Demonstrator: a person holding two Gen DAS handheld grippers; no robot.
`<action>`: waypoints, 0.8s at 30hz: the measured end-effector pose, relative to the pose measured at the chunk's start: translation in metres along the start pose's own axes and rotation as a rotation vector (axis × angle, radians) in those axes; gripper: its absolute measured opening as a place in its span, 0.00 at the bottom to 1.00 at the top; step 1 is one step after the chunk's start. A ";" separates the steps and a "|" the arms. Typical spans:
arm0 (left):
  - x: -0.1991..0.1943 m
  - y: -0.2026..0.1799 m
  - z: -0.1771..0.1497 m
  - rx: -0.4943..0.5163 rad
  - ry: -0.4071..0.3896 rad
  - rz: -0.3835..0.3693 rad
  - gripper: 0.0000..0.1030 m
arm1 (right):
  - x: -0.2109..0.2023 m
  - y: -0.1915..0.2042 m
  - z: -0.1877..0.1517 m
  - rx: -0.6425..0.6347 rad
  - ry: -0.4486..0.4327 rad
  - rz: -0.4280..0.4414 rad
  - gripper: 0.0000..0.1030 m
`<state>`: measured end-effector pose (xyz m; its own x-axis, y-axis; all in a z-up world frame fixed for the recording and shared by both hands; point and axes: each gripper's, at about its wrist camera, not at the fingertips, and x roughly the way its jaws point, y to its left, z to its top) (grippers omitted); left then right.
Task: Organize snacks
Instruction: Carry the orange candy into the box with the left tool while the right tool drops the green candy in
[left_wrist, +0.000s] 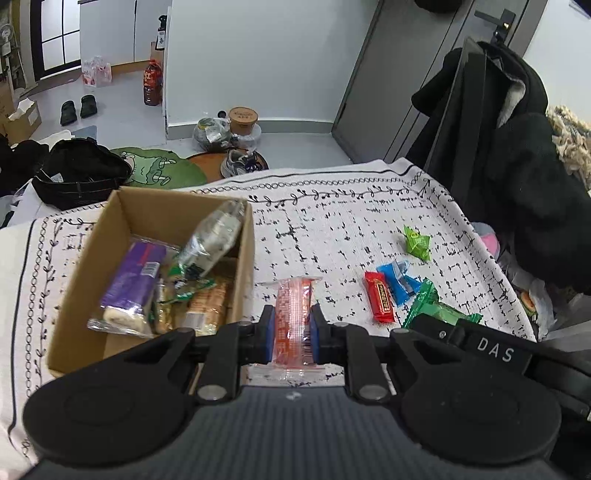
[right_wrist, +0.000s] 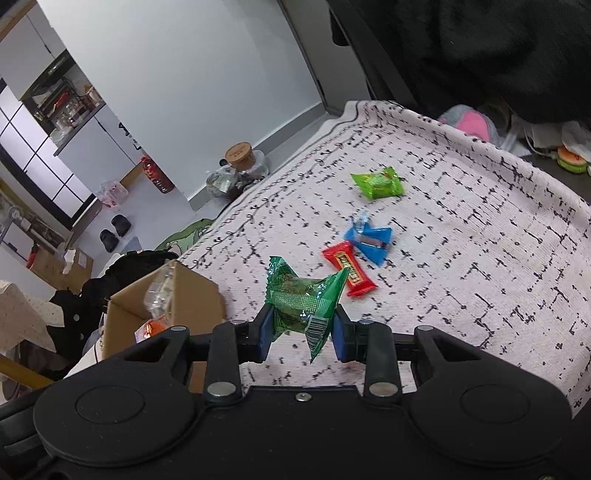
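Transfer step: left claw (left_wrist: 291, 328) clamps the orange packet (left_wrist: 295, 314); right claw (right_wrist: 303, 328) clamps the green packet (right_wrist: 303, 302), both above the tabletop (right_wrist: 461, 258). Next: release over the box (left_wrist: 110, 221).

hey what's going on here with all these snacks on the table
A person is tidying snacks with a handheld gripper in each hand. The left gripper is shut on an orange packet, beside a cardboard box that already holds several snacks. The right gripper is shut on a dark green packet. Three snacks lie loose on the tablecloth: a red bar, a blue packet and a light green packet.
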<state>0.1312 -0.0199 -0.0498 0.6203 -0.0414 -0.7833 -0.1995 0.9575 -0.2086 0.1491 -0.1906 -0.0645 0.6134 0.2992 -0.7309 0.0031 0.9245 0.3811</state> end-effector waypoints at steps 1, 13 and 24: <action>-0.003 0.003 0.001 -0.001 -0.003 -0.004 0.17 | -0.001 0.004 0.000 -0.005 -0.004 0.003 0.31; -0.023 0.048 0.006 -0.052 -0.028 -0.015 0.17 | -0.010 0.053 -0.006 -0.068 -0.030 0.024 0.31; -0.028 0.094 0.009 -0.129 -0.019 -0.008 0.17 | -0.006 0.090 -0.018 -0.127 -0.024 0.036 0.31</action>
<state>0.1020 0.0742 -0.0428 0.6362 -0.0422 -0.7703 -0.2900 0.9122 -0.2894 0.1314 -0.1046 -0.0365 0.6304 0.3285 -0.7033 -0.1185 0.9361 0.3311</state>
